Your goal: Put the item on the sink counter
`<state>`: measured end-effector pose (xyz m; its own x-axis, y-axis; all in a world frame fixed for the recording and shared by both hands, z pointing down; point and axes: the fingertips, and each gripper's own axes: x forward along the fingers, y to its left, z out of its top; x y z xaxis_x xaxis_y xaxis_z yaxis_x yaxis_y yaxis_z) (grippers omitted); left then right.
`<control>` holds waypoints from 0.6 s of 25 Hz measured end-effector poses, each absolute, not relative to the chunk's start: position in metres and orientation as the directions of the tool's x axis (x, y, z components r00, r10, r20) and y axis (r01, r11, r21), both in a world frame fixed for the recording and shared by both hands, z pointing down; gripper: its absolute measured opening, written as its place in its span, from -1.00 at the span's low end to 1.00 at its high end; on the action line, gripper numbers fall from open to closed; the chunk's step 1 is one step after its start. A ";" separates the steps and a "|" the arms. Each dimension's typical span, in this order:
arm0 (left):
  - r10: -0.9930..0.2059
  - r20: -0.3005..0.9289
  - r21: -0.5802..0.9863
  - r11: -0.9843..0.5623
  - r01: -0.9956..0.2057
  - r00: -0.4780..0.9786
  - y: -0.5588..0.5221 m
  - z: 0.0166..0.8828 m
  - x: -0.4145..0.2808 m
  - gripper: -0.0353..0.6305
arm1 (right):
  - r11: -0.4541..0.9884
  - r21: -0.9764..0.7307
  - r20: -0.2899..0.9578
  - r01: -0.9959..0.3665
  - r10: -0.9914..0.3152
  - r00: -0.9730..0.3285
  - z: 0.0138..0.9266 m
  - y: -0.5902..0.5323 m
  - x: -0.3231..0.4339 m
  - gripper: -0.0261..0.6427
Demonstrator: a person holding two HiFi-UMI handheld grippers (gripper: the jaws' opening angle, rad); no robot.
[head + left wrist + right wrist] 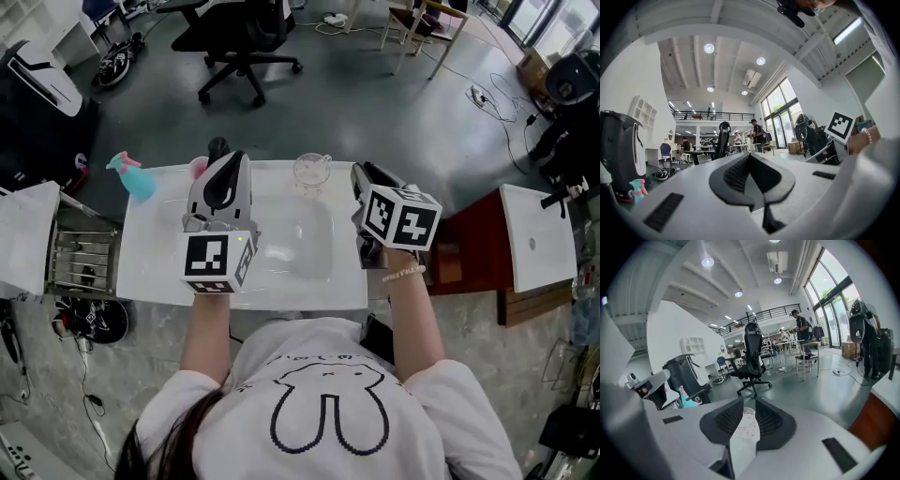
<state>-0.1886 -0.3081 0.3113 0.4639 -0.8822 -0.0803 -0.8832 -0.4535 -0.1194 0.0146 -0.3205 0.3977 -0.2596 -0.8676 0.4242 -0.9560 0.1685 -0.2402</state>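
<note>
A clear glass cup with a handle [311,172] stands on the white sink counter [159,258], at the far rim of the basin [302,239]. My right gripper [362,174] hovers over the counter's right end, to the right of the cup. In the right gripper view the cup [749,421] shows through the gap between the half-closed jaws, beyond their tips and not touched. My left gripper [218,150] is over the counter left of the basin. In the left gripper view its jaws [749,157] meet at the tips with nothing in them.
A teal spray bottle [134,177] and a pink item [197,168] stand at the counter's far left. A metal rack [80,253] adjoins the left end, a red-brown cabinet [478,246] the right. A black office chair [242,42] stands on the floor beyond.
</note>
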 end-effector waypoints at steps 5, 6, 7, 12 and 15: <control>-0.886 -0.110 -0.121 -0.438 -0.891 0.451 -0.297 0.297 -0.184 -0.87 | 0.233 -0.160 0.335 -0.959 -0.901 -0.275 0.360 -0.297 0.023 -0.76; -0.886 -0.115 -0.121 -0.436 -0.892 0.449 -0.296 0.294 -0.183 -0.87 | 0.244 -0.147 0.318 -0.959 -0.906 -0.279 0.353 -0.293 0.024 -0.78; -0.886 -0.118 -0.122 -0.434 -0.893 0.447 -0.294 0.293 -0.183 -0.87 | 0.255 -0.133 0.300 -0.958 -0.911 -0.284 0.346 -0.289 0.025 -0.79; -0.888 -0.127 -0.131 -0.427 -0.895 0.442 -0.289 0.284 -0.184 -0.87 | 0.291 -0.023 0.168 -0.956 -0.942 -0.291 0.307 -0.273 0.028 -0.83; -0.889 -0.136 -0.140 -0.420 -0.897 0.437 -0.290 0.276 -0.187 -0.87 | 0.314 0.024 0.040 -0.949 -0.949 -0.313 0.274 -0.262 0.027 -0.84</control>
